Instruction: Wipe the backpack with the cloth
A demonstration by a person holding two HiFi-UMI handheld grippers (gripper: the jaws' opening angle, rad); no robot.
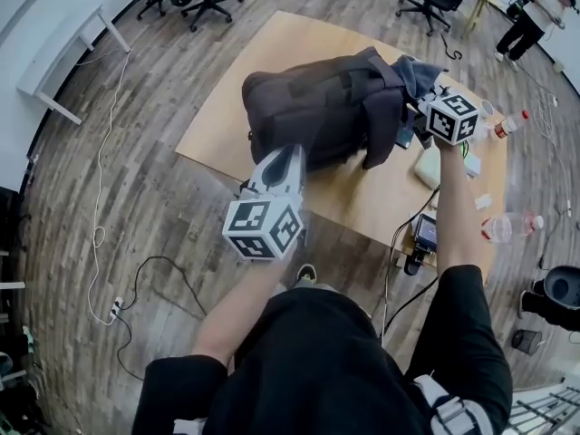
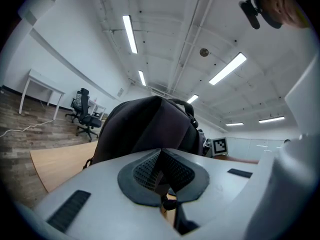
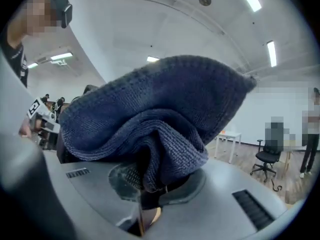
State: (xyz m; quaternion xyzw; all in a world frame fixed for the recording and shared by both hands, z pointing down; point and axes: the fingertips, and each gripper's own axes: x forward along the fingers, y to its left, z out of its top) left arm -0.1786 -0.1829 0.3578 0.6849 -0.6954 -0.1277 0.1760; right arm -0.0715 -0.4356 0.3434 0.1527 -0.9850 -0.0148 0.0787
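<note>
Here the backpack [image 1: 317, 107] rests in the middle of the wooden surface [image 1: 231, 89]. The right tool [image 3: 145, 194] is clamped on a bunched fold of the dark blue cloth [image 3: 165, 109] and holds it at the backpack's upper right end, probably so the loose wad can be dragged across the fabric. The left tool [image 2: 162, 179] is closed with nothing visible between its pads, its tip by the backpack's near side, likely to brace it against sliding.

Backpack [image 1: 317, 107]: dark fabric, matt. Cloth [image 3: 160, 114]: knitted textile, finely ribbed, soft and matt. Table [image 1: 272, 53]: pale wood top, smooth. Floor [image 1: 136, 170]: wood-look planks, grained, low sheen.
</note>
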